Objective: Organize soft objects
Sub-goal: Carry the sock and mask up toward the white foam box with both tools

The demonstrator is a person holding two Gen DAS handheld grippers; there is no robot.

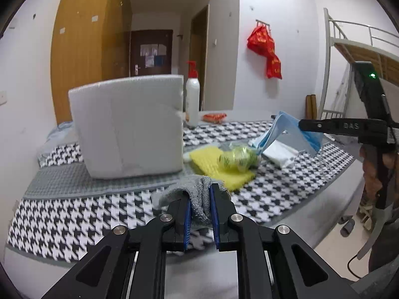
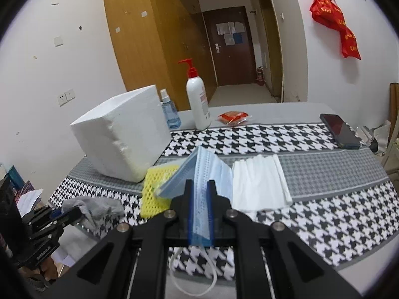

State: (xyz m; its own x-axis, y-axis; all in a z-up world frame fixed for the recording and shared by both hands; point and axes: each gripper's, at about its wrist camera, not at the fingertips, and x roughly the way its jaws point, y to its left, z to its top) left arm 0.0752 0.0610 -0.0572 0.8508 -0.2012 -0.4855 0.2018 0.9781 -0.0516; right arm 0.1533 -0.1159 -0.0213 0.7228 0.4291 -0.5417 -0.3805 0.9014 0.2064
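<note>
My left gripper (image 1: 200, 191) is shut on a grey knitted cloth (image 1: 197, 196), lifted just above the houndstooth table cover; it also shows at the lower left of the right wrist view as the left gripper (image 2: 59, 218) with the grey cloth (image 2: 96, 206). My right gripper (image 2: 200, 186) is shut on a blue face mask (image 2: 202, 174), whose white ear loop hangs below. From the left wrist view the right gripper (image 1: 303, 124) holds the mask (image 1: 286, 132) above the table. A yellow sponge (image 1: 219, 167), a green bundle in clear wrap (image 1: 237, 158) and folded white cloth (image 2: 259, 184) lie on the table.
A white foam box (image 1: 129, 124) stands at the left of the table. Behind it are a white pump bottle (image 2: 198, 102), a small blue spray bottle (image 2: 170, 114) and a red packet (image 2: 233, 117). A dark phone (image 2: 340, 130) lies at the far right. A bunk bed frame (image 1: 349, 49) stands right.
</note>
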